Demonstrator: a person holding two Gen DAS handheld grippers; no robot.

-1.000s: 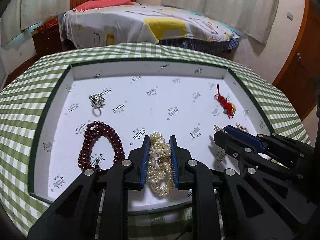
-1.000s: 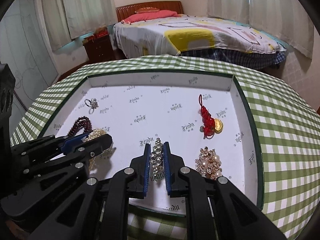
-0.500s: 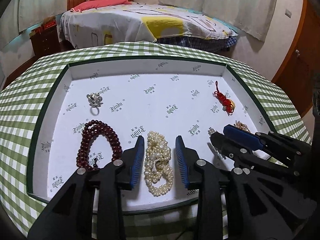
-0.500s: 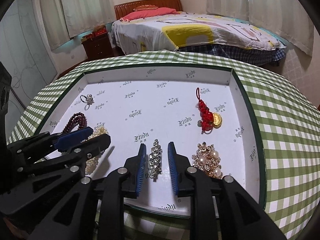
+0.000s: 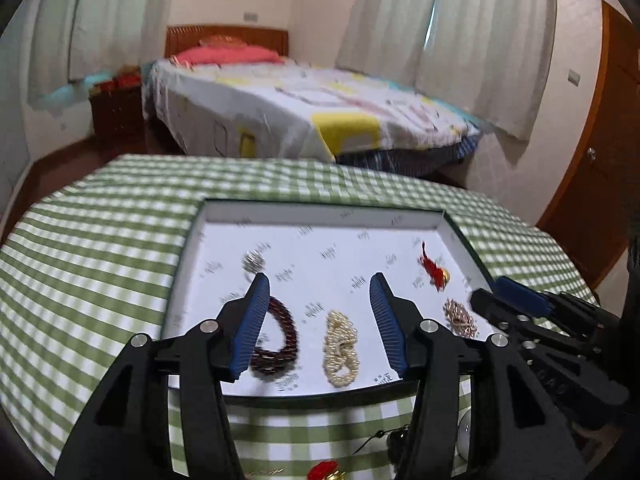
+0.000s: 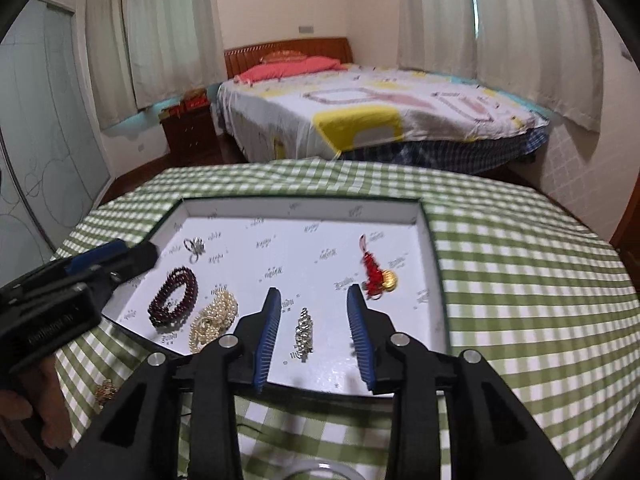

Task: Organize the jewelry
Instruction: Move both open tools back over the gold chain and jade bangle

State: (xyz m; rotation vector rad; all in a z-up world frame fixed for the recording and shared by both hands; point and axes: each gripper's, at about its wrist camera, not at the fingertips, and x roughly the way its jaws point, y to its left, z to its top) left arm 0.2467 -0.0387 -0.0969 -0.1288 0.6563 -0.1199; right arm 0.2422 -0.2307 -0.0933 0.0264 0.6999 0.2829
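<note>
A white tray (image 5: 224,210) with a dark green rim lies on the checked table. In it lie a pearl bracelet (image 5: 340,346), a dark red bead bracelet (image 5: 280,340), a silver ring (image 5: 254,260), a red knot charm (image 5: 432,268) and a gold pearl brooch (image 5: 460,316). My left gripper (image 5: 320,292) is open and empty, raised above and behind the pearls. In the right wrist view the rhinestone clip (image 6: 304,330) lies in the tray (image 6: 434,248) between the open jaws of my right gripper (image 6: 312,300), which hovers apart from it.
Loose jewelry lies on the tablecloth in front of the tray: a red and gold piece (image 5: 326,472), a dark earring (image 5: 390,438) and a gold piece (image 6: 105,390). A bed (image 6: 380,112) stands beyond the table. A wooden door (image 5: 600,160) is at the right.
Both grippers have opened wide, let go of the pearl bracelet and the rhinestone clip, and pulled back and up from the tray. Both pieces stay in the tray.
</note>
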